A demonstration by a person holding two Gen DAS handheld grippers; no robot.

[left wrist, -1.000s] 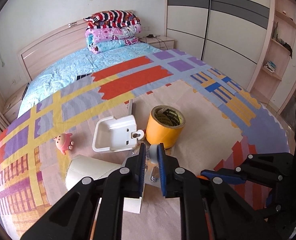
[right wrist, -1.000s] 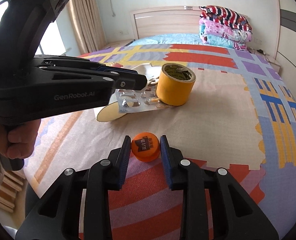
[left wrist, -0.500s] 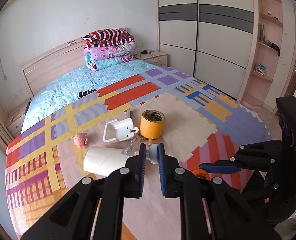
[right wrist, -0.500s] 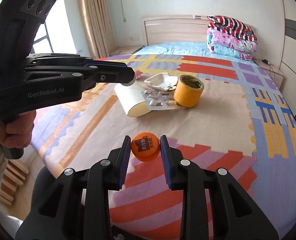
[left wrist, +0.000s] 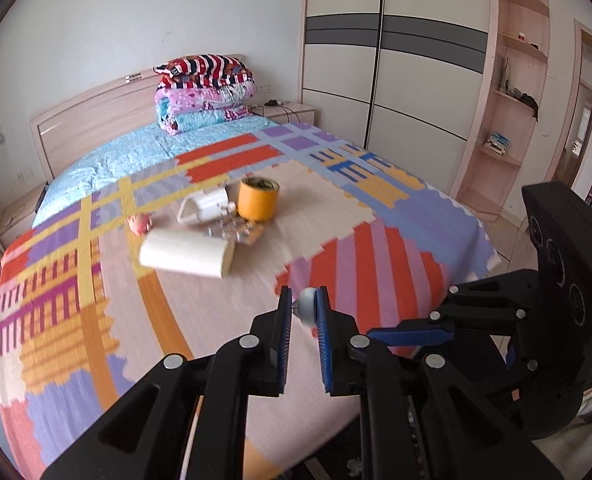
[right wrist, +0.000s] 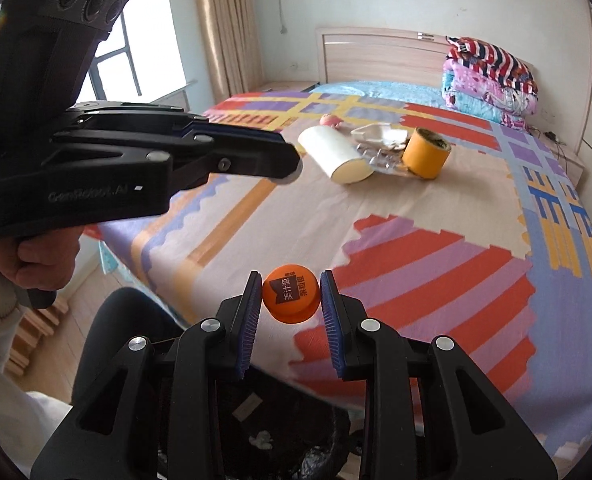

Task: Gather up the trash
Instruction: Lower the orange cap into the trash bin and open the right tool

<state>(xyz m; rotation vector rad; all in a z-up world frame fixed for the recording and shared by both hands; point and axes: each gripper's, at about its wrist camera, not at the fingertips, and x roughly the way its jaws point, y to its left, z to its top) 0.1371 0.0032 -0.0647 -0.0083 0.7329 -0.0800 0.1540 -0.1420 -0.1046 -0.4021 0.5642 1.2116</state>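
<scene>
Left wrist view: the left gripper [left wrist: 303, 312] is clamped on a small grey-white round object [left wrist: 307, 311], held above the near part of the bed [left wrist: 215, 320]. The object's identity cannot be determined (it is partly hidden by the blue pads). To the right, the right gripper [left wrist: 410, 336] appears side-on, low over the bed's near edge.

Right wrist view: the right gripper [right wrist: 289, 300] grips an orange bottle cap [right wrist: 290, 299] between its blue pads; the cap carries printed characters. Below the fingers, a dark bin with a black liner [right wrist: 296, 440] sits on the floor, with scraps inside. The left gripper [right wrist: 287, 166] crosses the upper left of this view and blocks part of the bed behind it.

Remaining items lie grouped mid-bed:
- a cream paper roll [left wrist: 185, 254] on its side;
- a yellow tape roll [left wrist: 257, 199], upright;
- a white plastic holder [left wrist: 203, 210], just beside the tape;
- foil blister packs [left wrist: 235, 232], between roll and tape;
- a pink toy [left wrist: 139, 224], near the roll.

Folded quilts [left wrist: 203, 94] are stacked at the headboard.
</scene>
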